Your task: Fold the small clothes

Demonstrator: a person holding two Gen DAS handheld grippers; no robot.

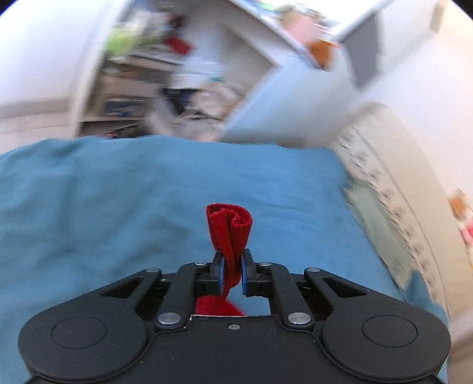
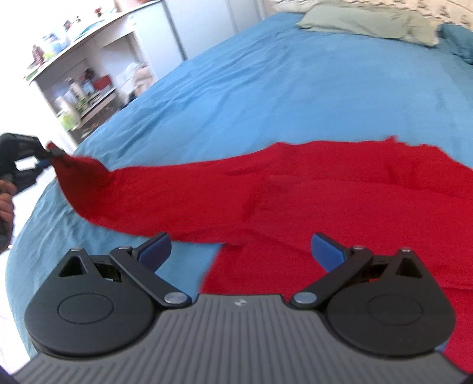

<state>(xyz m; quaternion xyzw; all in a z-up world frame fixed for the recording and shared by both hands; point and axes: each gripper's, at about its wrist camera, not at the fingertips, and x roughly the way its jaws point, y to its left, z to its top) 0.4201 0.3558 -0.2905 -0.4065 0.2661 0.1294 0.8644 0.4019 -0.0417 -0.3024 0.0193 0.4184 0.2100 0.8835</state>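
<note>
Left claw (image 1: 232, 276) clamped tight on a bunched end of the red garment (image 1: 230, 233), cloth rolled above the blue pads (image 1: 220, 273), lifted off the blue bedspread (image 1: 118, 206). Right claw (image 2: 241, 251) wide open, nothing between its pads, hovering over the garment's near edge. Garment lies spread on the bed, one strip pulled up leftward to the left claw. Blurry shelving (image 1: 142, 88) behind, probably cluttered; pale pillow (image 2: 363, 23) far right.
</note>
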